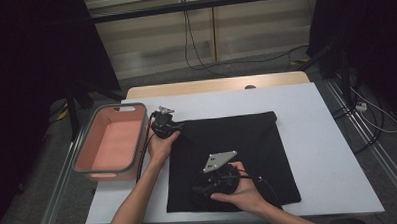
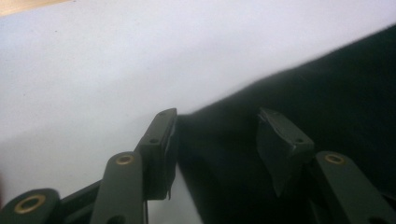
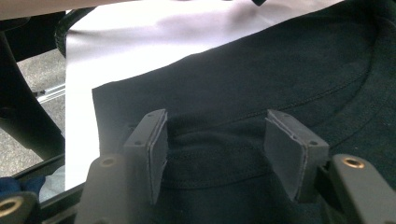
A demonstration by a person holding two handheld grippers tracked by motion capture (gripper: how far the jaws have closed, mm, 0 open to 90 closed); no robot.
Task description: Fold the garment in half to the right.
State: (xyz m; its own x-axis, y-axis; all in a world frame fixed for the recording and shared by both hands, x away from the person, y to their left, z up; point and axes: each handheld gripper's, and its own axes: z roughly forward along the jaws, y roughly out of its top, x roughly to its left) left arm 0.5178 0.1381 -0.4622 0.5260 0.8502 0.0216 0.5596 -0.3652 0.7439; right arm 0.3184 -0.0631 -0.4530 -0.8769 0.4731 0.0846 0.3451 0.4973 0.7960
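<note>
Black T-shirt lies folded flat on the white counter, a pink basket just beside its left edge. From above, the left tongs sit at the shirt's far left corner, the right tongs over its near part. Left gripper view: jaws part open, straddling the cloth's corner, a pinch not visible. Right gripper view: jaws part open, a raised fold at the collar between them; whether the pads press it, I cannot tell.
</note>
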